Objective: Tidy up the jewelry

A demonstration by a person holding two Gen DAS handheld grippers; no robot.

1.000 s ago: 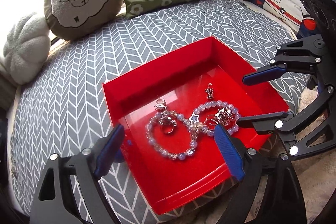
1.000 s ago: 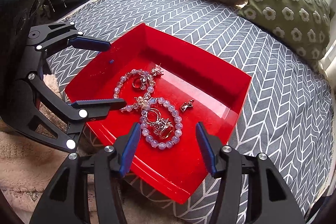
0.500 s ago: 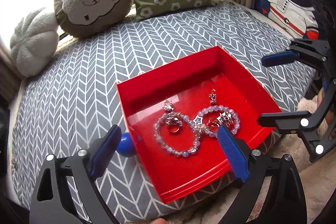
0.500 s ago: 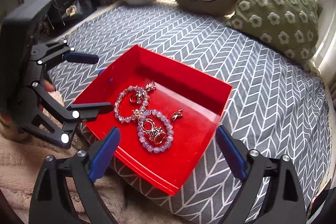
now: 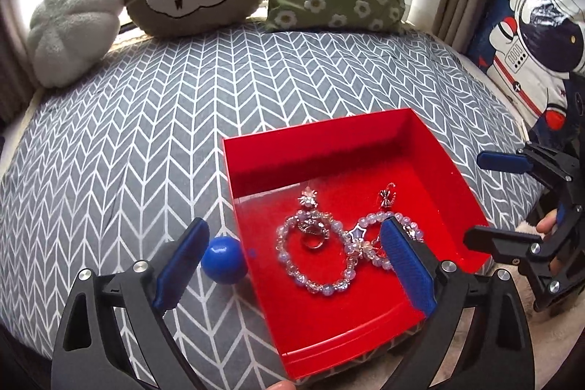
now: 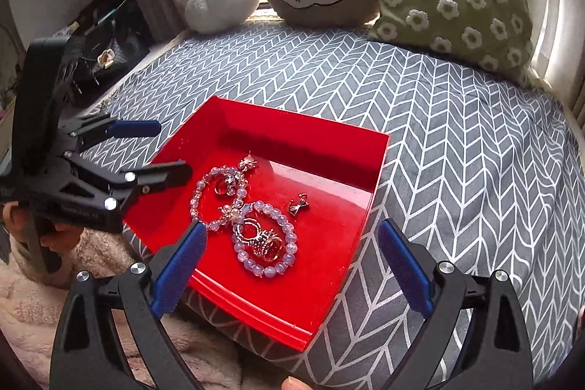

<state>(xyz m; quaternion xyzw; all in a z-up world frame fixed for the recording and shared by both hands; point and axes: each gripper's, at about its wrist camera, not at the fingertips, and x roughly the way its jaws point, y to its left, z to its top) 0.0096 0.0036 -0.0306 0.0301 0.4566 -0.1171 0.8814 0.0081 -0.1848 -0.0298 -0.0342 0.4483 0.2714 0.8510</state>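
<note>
Red tray (image 5: 329,148) on the chevron-patterned cushion (image 5: 146,119), near its front edge. Two beaded bracelets (image 6: 256,229) lie linked on the tray floor, rings (image 5: 310,236) inside their loops; a small charm (image 6: 298,207) sits apart, toward the tray's right edge (right wrist view). Left gripper (image 5: 292,262): released, jaws wide, empty. Right gripper (image 6: 289,262): jaws opening, nothing between them. A blue ball (image 5: 223,260) rests just outside the tray's left wall.

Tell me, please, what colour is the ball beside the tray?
Blue: the ball lies against the red tray, best seen from the left wrist.
</note>
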